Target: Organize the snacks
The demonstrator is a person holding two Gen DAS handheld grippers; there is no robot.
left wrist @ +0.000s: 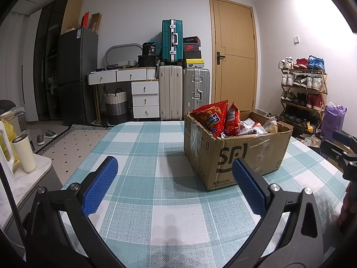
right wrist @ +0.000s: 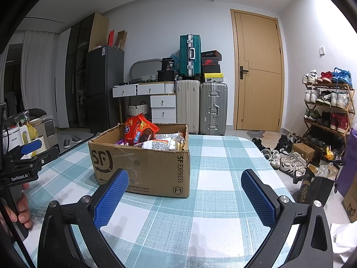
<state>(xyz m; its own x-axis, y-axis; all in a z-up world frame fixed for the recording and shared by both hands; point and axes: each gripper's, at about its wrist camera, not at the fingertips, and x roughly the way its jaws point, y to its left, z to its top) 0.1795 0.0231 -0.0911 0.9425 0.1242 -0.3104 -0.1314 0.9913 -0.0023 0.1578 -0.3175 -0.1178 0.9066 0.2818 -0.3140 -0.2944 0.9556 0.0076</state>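
On the surface [left wrist: 156, 201], box [left wrist: 236, 156] at 1 o'clock, snacks [left wrist: 214, 118] heaped inside; none lie outside. Both grippers' fingers [left wrist: 101, 185] released, empty.

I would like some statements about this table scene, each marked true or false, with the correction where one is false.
1. The cardboard box stands on the checked tablecloth with its top open. True.
2. The left hand-held gripper holds a red snack bag. False: it is open and holds nothing; the red snack bag is in the box.
3. The right hand-held gripper is open and empty. True.
4. The box is empty. False: it is filled with snack packets.
5. The teal suitcase lies on the table. False: it stands on other suitcases by the far wall.
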